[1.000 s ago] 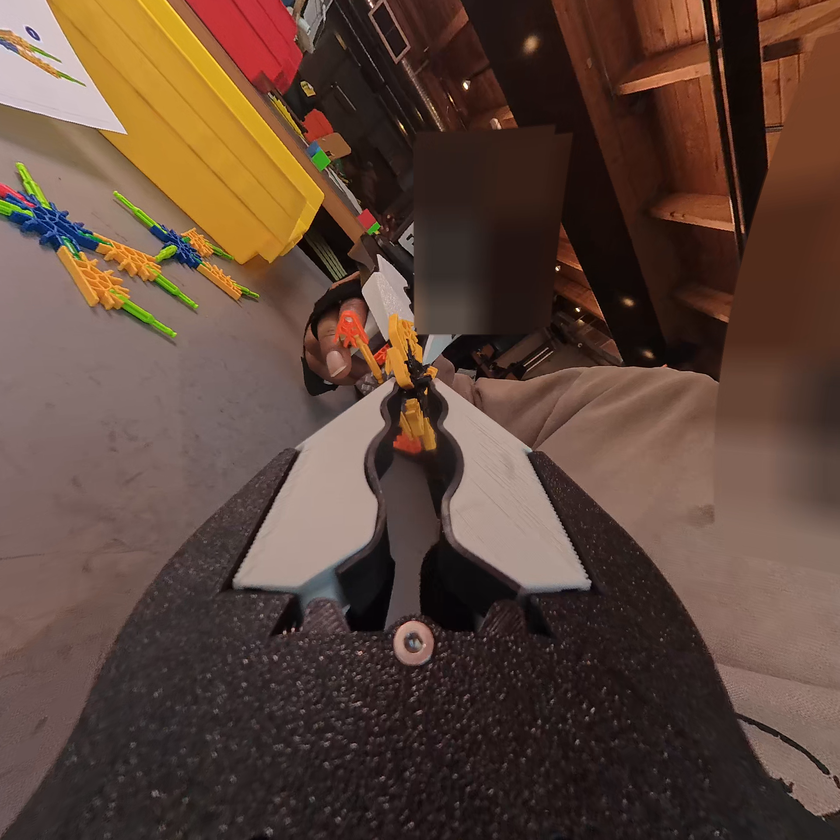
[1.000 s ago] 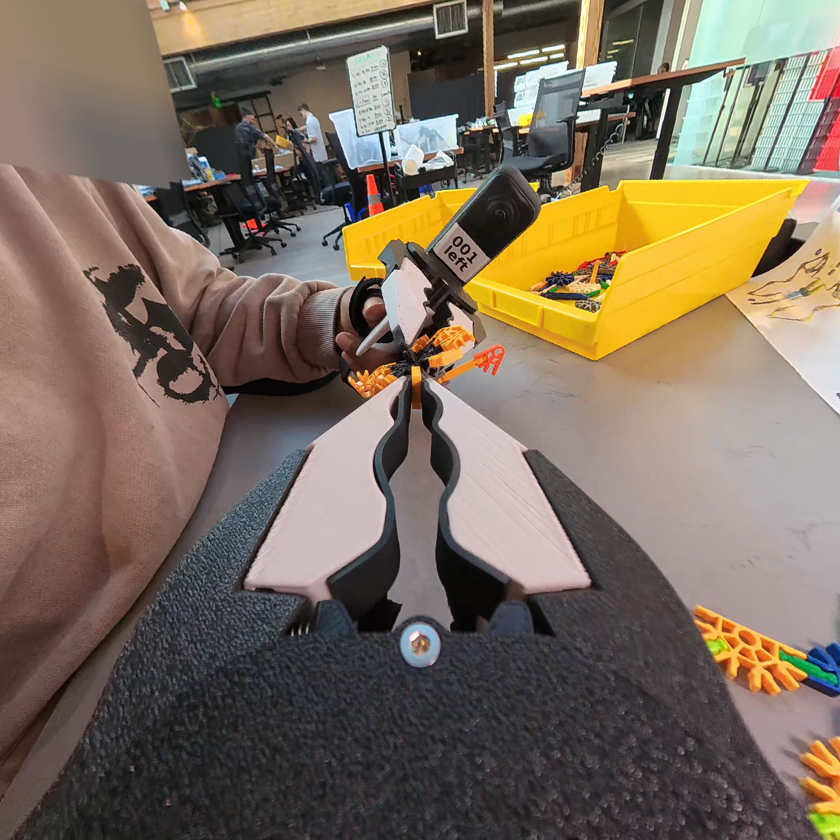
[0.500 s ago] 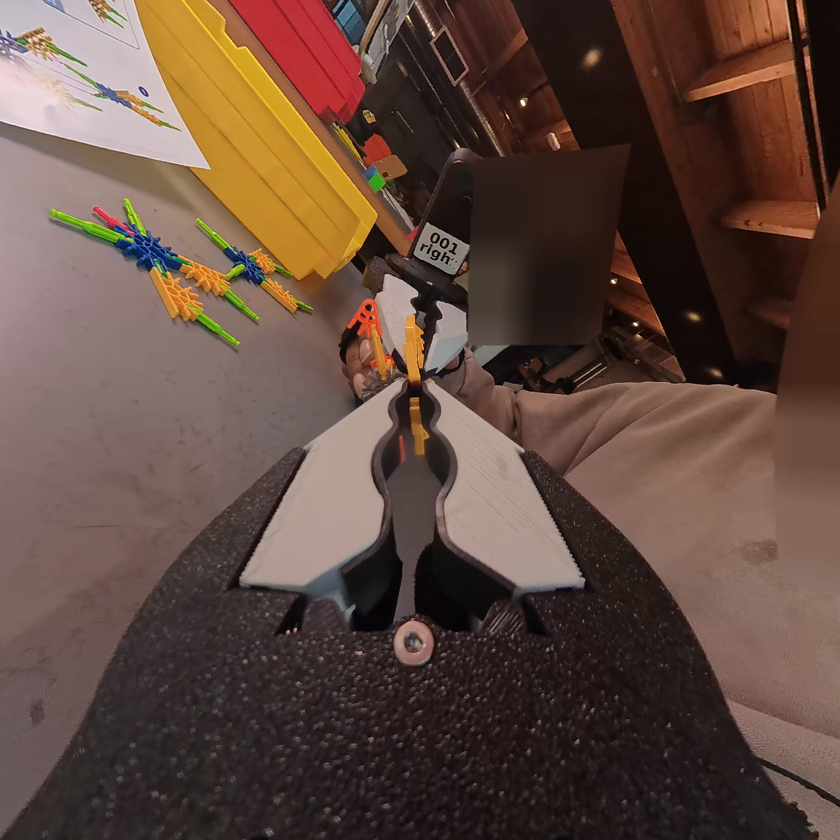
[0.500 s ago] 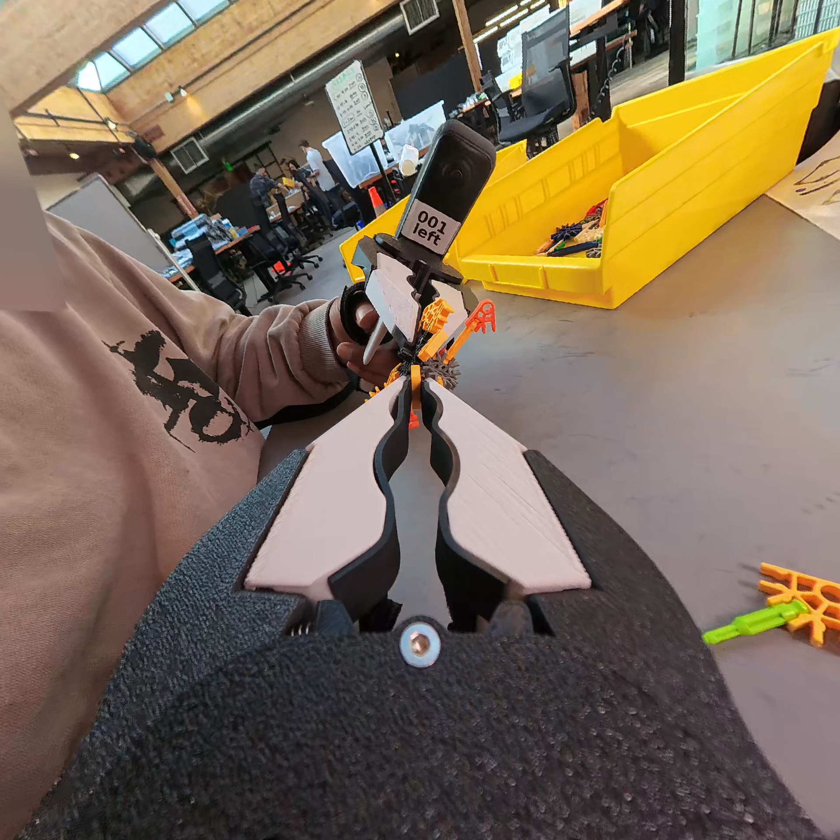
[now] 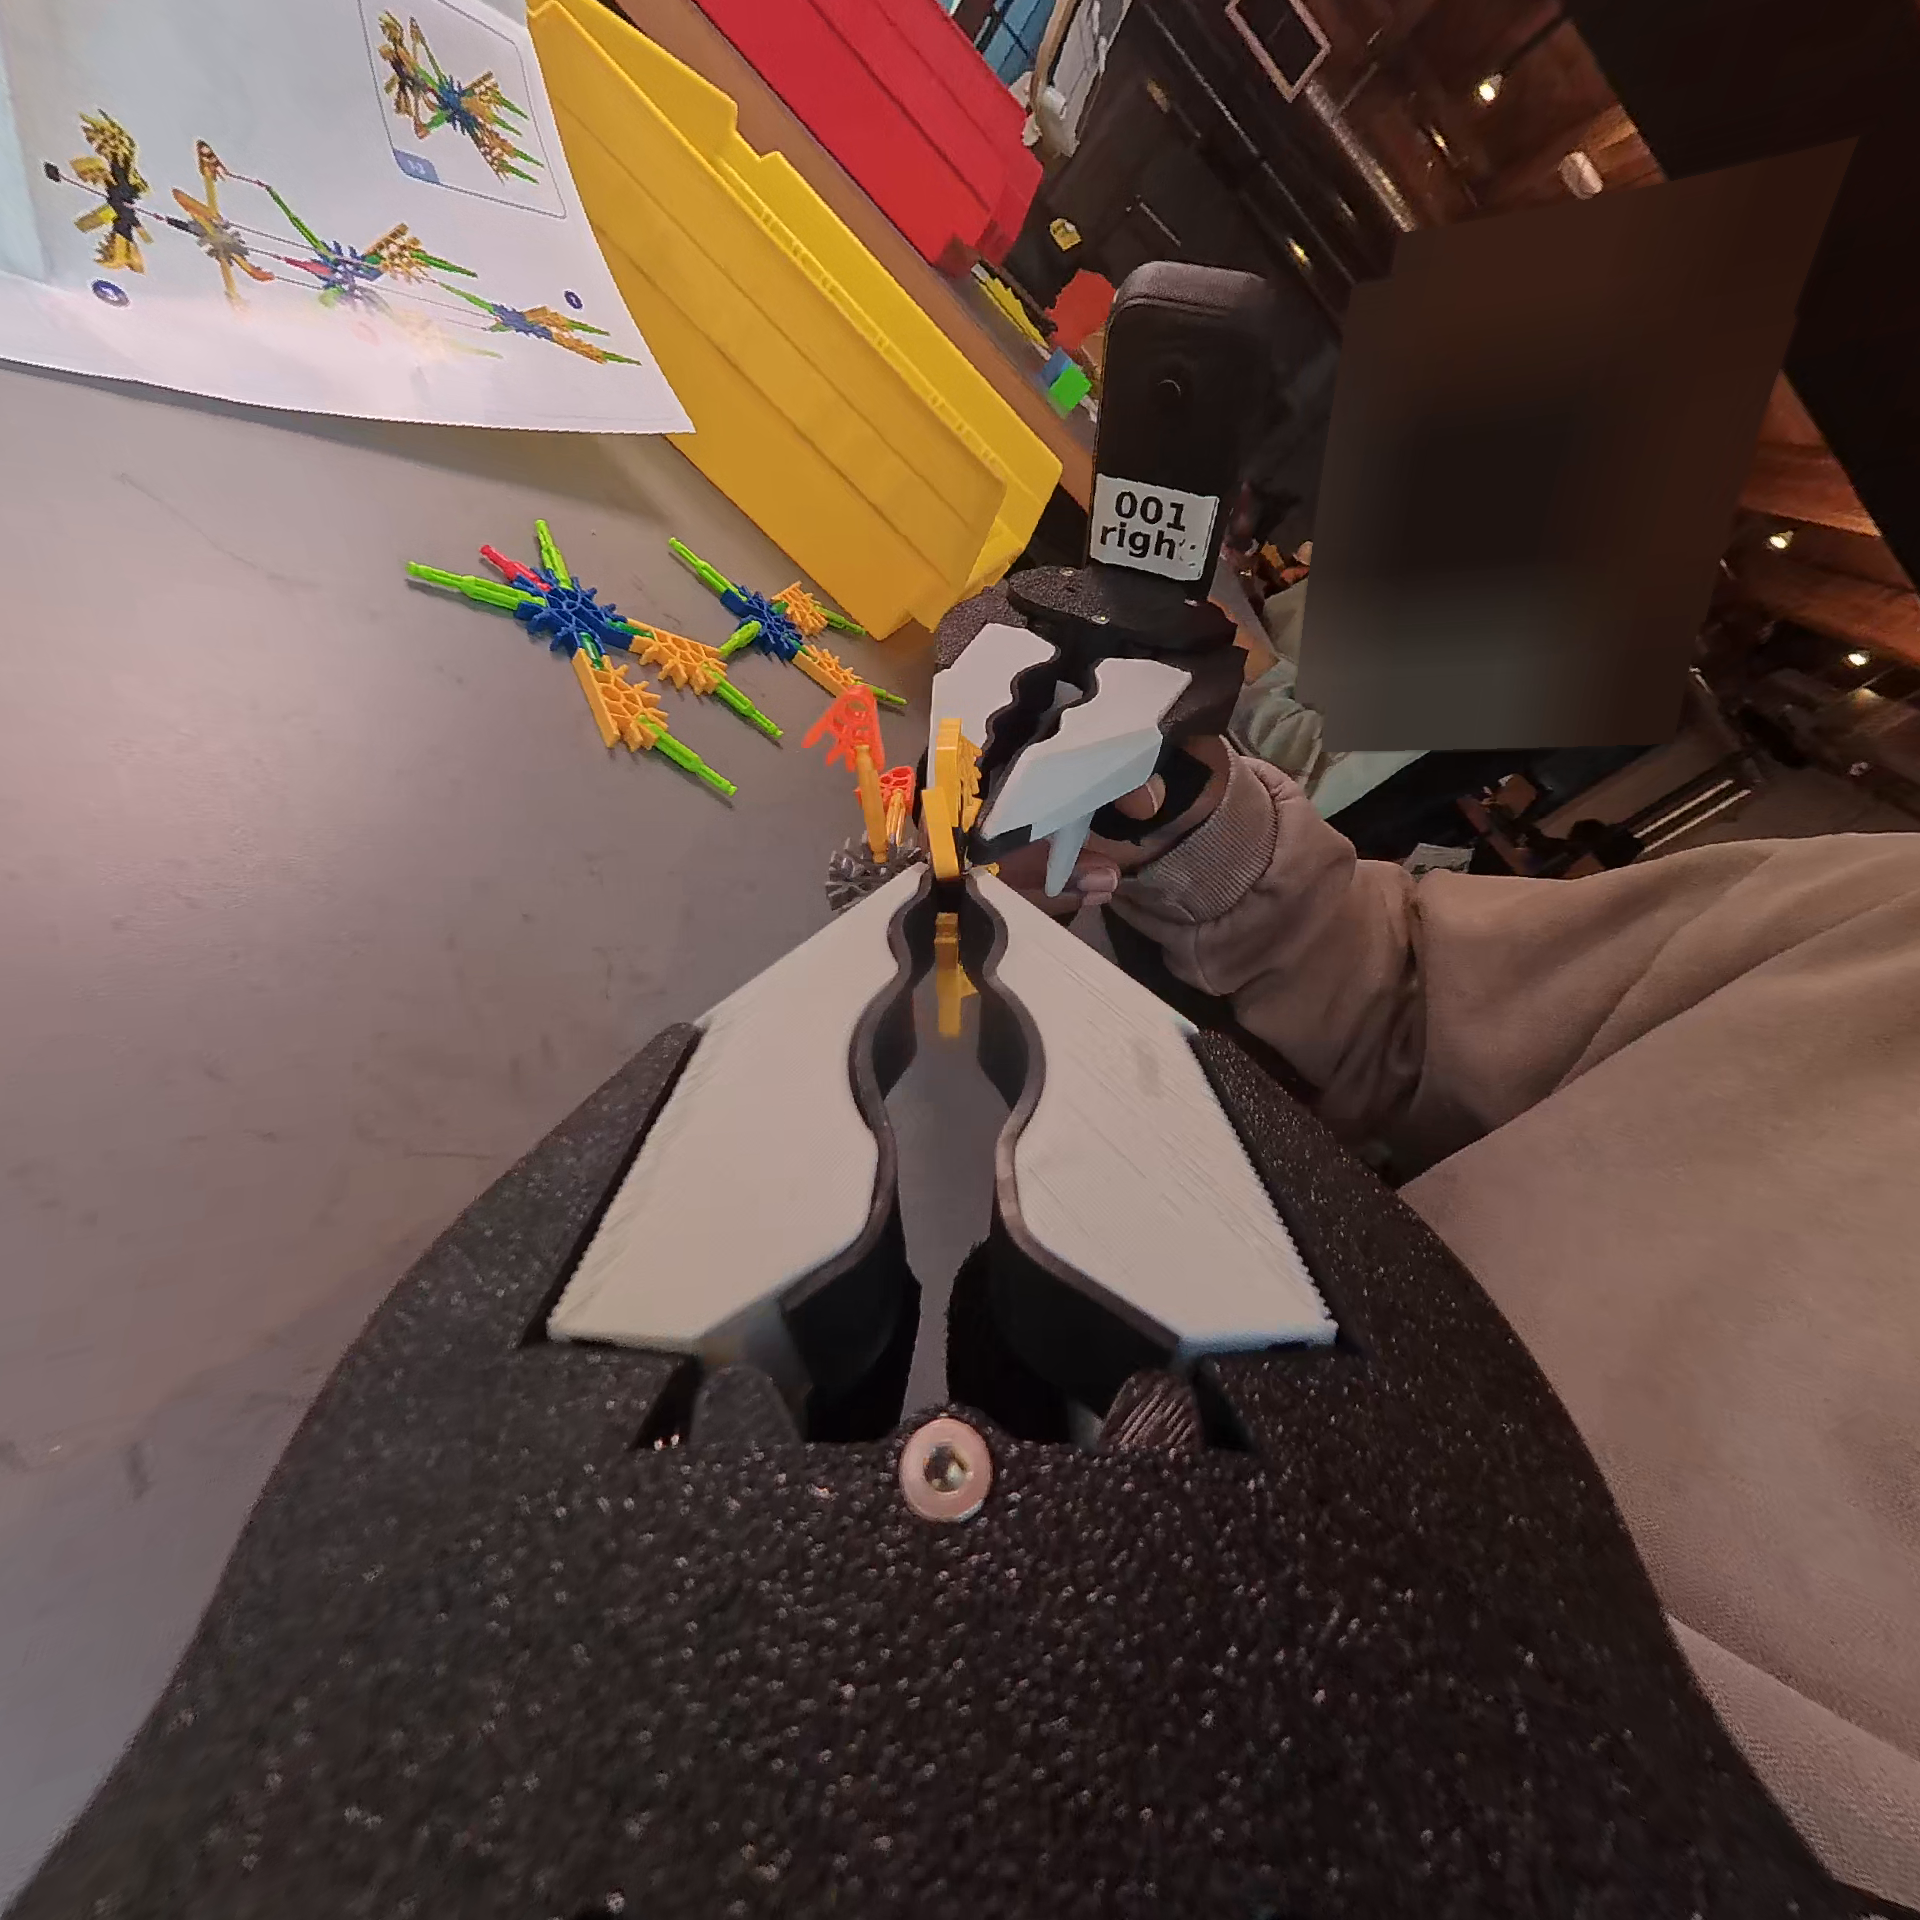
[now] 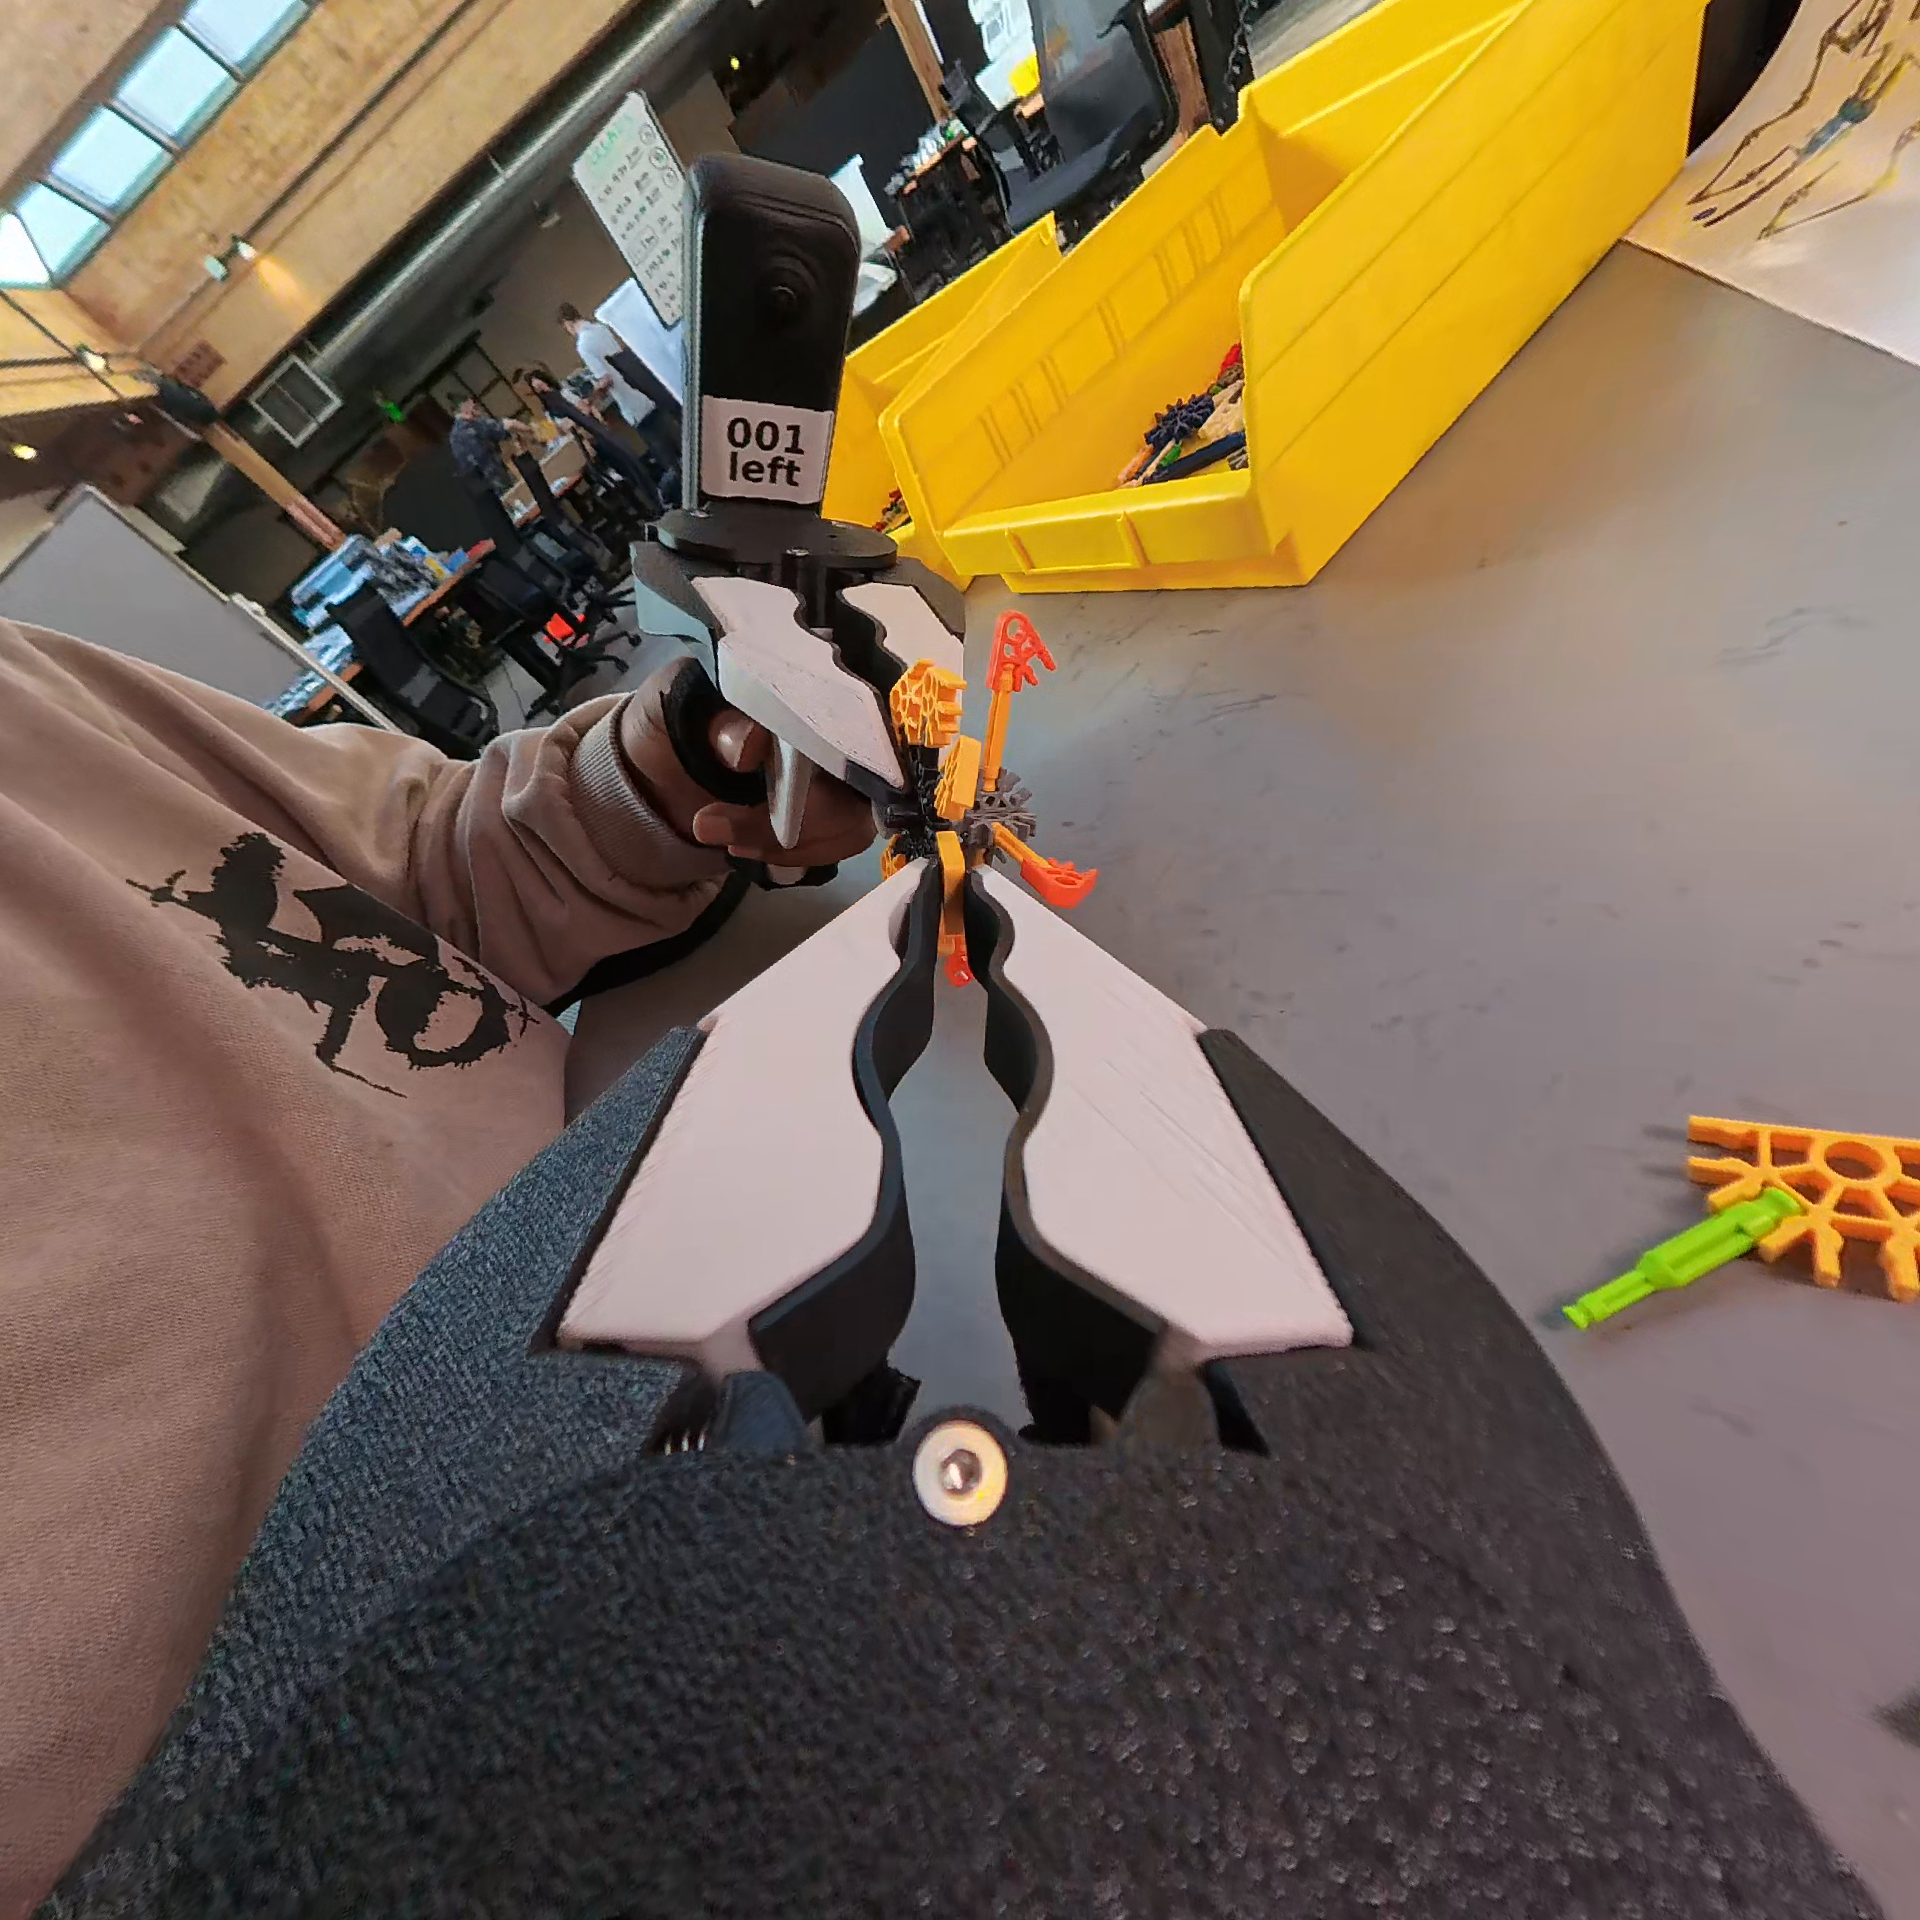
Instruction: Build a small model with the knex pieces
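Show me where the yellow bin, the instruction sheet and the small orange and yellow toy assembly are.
yellow bin (image 6: pixel 1351 343), right wrist view, on its side wall.
instruction sheet (image 5: pixel 291 343), left wrist view, on its printed face.
orange and yellow toy assembly (image 6: pixel 961 774), right wrist view, on its middle.

From my left camera, the instruction sheet (image 5: pixel 312 208) runs off the top and left edges. The yellow bin (image 5: pixel 821 343) is cut at the top. On my right camera, an orange connector (image 6: pixel 1839 1195) is clipped by the right edge. Loose parts in the bin (image 6: pixel 1195 436) are too small to sort. Where the toy (image 6: pixel 956 800) meets both grippers' tips, I can't make out the contact.
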Action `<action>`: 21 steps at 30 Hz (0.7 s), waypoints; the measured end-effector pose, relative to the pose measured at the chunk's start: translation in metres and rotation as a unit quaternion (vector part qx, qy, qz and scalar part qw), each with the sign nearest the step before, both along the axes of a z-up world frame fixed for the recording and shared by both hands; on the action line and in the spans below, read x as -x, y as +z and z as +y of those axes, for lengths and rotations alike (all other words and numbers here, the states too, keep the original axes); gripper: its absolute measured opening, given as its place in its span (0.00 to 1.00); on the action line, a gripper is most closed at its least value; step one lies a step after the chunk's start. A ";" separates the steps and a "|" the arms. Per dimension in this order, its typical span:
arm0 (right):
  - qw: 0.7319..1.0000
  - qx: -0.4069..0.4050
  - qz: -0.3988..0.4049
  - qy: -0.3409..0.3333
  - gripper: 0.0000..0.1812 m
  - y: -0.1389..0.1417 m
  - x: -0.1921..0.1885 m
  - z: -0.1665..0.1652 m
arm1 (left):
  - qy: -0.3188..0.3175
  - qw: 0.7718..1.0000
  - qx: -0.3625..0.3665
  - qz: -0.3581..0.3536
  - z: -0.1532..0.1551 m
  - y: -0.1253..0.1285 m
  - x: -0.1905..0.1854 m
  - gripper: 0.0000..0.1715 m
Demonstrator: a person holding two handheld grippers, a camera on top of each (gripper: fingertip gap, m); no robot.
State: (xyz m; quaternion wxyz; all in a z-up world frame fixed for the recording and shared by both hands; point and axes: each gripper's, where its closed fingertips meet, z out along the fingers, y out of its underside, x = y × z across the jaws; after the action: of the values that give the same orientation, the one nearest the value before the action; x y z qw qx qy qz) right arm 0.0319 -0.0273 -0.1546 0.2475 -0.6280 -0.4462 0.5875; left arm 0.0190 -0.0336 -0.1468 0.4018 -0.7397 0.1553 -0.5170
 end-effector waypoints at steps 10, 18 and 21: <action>0.998 0.061 0.000 0.008 0.01 -0.004 0.000 -0.001 | -0.016 0.993 0.083 -0.086 0.001 -0.004 0.001 0.02; 0.999 0.039 0.025 0.025 0.01 0.004 -0.002 -0.004 | -0.045 0.977 0.129 -0.161 -0.003 0.002 0.000 0.01; 0.999 0.006 0.029 0.029 0.01 0.007 -0.003 -0.005 | -0.052 0.975 0.134 -0.171 -0.004 0.004 -0.001 0.01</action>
State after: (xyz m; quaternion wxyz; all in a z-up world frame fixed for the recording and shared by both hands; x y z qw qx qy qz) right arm 0.0350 -0.0327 -0.1478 0.2397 -0.5986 -0.4537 0.6151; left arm 0.0199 -0.0379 -0.1429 0.2919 -0.6784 0.0514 -0.6723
